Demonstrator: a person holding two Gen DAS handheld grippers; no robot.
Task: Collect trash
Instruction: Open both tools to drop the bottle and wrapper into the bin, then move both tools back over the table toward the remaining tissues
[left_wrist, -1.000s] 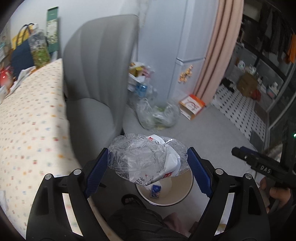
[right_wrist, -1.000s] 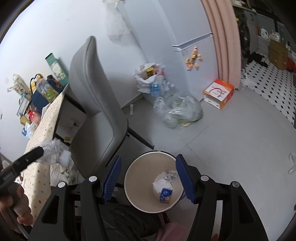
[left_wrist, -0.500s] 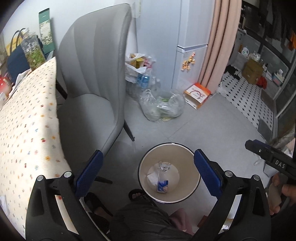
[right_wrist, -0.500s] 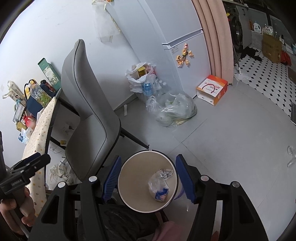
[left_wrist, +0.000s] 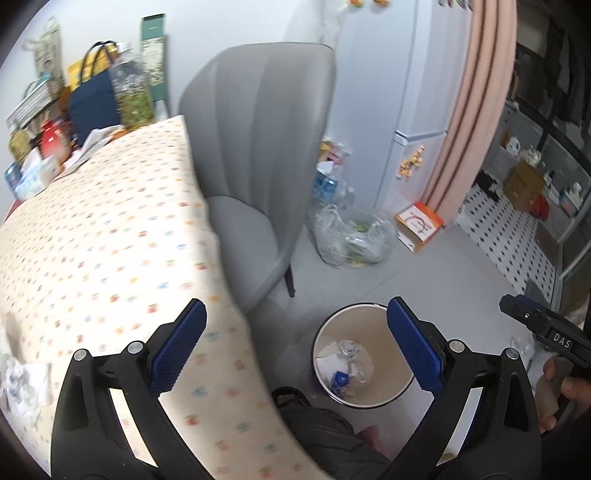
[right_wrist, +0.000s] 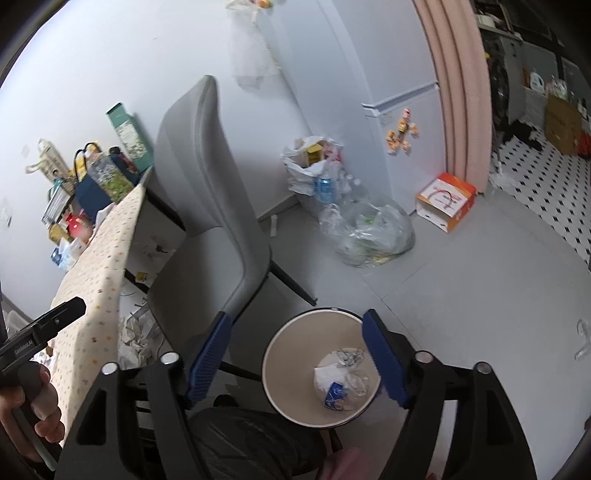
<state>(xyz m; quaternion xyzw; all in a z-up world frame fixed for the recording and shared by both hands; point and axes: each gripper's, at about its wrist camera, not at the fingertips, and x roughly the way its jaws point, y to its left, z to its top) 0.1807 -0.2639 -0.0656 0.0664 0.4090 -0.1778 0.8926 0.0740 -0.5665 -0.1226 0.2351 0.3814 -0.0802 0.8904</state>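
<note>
A round bin (left_wrist: 397, 386) stands on the floor; it shows in the right wrist view too (right_wrist: 275, 363). Clear crumpled plastic (left_wrist: 349, 349) and a small blue carton (left_wrist: 340, 380) lie inside it. My left gripper (left_wrist: 295, 345) is open and empty, over the table edge and the bin's left side. My right gripper (right_wrist: 297, 360) is open and empty above the bin. Crumpled white paper (left_wrist: 22, 380) lies on the dotted tablecloth (left_wrist: 92, 240) at the far left. More paper scraps (right_wrist: 135, 332) lie under the table.
A grey chair (left_wrist: 255, 155) stands between table and fridge (right_wrist: 369, 92). A clear bag of rubbish (left_wrist: 351, 236) and an orange box (left_wrist: 419, 225) sit on the floor by the fridge. Bags and bottles (left_wrist: 96, 99) crowd the table's far end.
The left gripper opened and dropped the clear plastic wrapper into the bin. It then swung left over the table. The right gripper stayed over the bin.
</note>
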